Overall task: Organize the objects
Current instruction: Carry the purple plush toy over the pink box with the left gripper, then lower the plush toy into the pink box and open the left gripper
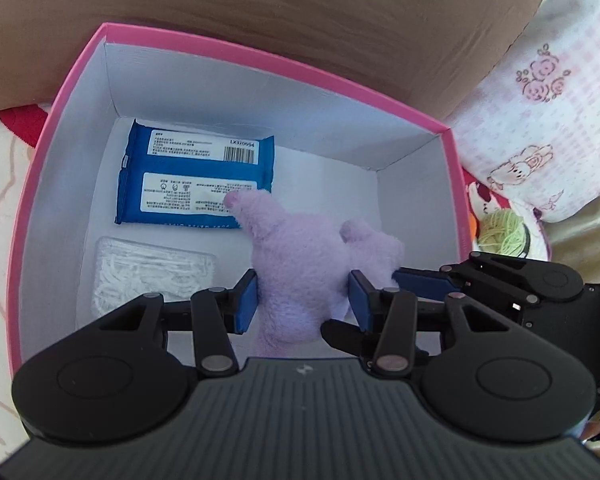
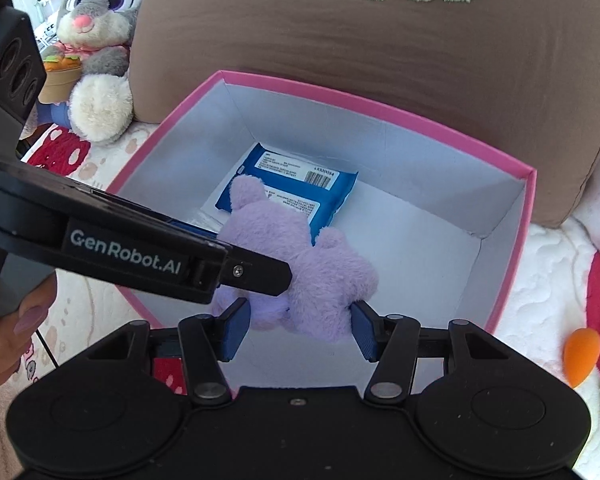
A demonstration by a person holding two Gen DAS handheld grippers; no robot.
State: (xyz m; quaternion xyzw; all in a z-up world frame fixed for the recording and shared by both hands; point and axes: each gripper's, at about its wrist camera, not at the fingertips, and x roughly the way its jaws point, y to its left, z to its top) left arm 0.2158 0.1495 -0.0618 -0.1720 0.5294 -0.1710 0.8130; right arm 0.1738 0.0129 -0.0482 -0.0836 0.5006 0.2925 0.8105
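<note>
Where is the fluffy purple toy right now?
The purple plush toy is over the pink box, held between both the left gripper and the right gripper. The blue wipes packet lies on the box floor just beyond it.

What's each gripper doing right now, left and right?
Left gripper: closed on the purple plush toy, over the pink box.
Right gripper: closed on the same toy.
</note>
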